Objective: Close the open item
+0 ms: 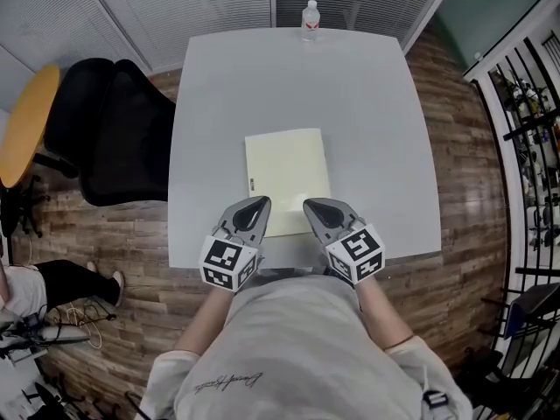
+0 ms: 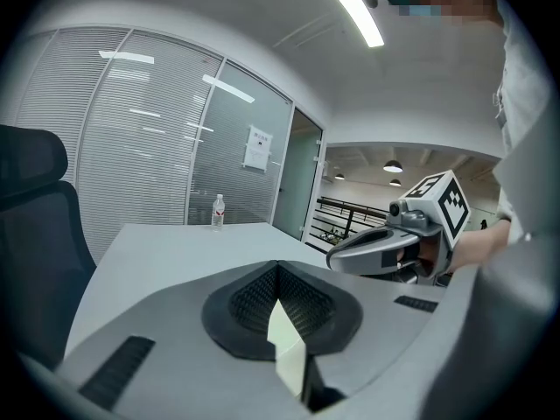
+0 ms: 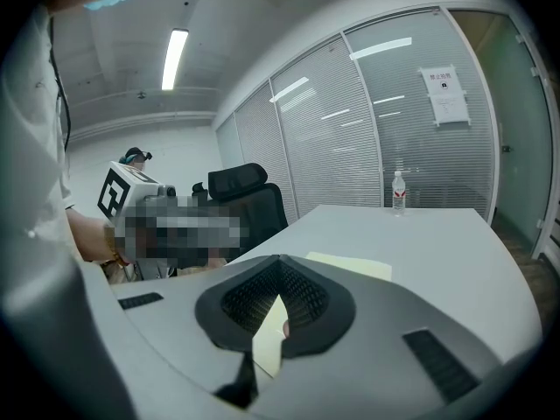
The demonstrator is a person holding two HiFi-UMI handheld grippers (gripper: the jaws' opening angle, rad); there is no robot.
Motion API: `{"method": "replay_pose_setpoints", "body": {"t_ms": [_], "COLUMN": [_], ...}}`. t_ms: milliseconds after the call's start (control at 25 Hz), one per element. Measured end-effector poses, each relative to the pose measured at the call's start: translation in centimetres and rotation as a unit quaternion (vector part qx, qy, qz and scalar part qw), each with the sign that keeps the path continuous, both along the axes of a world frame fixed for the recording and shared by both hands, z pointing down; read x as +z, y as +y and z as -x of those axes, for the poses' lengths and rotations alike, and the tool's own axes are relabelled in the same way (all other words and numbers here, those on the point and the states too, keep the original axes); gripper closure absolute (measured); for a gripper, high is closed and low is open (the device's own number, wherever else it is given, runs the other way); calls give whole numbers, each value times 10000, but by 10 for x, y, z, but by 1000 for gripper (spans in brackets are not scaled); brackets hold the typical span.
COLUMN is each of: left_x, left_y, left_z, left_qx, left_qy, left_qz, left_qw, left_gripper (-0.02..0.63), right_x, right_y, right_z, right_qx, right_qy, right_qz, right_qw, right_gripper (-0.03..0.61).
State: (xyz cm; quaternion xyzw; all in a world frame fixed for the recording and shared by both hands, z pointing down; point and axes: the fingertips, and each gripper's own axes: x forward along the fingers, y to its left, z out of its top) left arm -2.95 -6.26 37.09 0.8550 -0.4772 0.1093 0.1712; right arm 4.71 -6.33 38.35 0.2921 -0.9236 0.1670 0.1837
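A pale yellow folder [image 1: 287, 178] lies flat on the grey table [image 1: 376, 103], its cover down, near the front edge. My left gripper [image 1: 255, 209] is shut, with its tip over the folder's near left corner. To its right, my right gripper [image 1: 316, 208] is also shut, its tip over the near right corner. In the left gripper view the jaws [image 2: 278, 274] meet, and a sliver of the folder [image 2: 285, 345] shows below them. The right gripper view shows the jaws [image 3: 278, 269] together above the folder [image 3: 352, 266]. Neither gripper holds anything.
A water bottle [image 1: 310, 17] stands at the table's far edge. A black office chair [image 1: 122, 138] is at the table's left, beside a yellow round table [image 1: 26, 121]. A black railing [image 1: 525, 138] runs along the right. A person's leg [image 1: 66, 280] shows at lower left.
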Motion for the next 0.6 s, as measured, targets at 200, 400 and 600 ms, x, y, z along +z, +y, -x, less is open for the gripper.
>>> {"method": "replay_pose_setpoints", "body": {"t_ms": [200,400,600], "left_x": [-1,-1,-1], "left_y": [2,6,6], "left_z": [0,2,3], "left_qx": [-2,-28,-21], "left_qy": [4,11,17], "left_qz": [-19,-45,-27], "left_qw": [10000,10000,10000], "left_gripper": [604,604,604], "right_x": [-1,-1,-1], "right_y": [3,7,9], "right_z": [3,3,5], "right_qx": [-31,-38,-24], "right_qy": [-15,-16,-20], "right_qz": [-14,-42,-26], "right_qw": [10000,10000,10000], "right_gripper": [566,566,566]}}
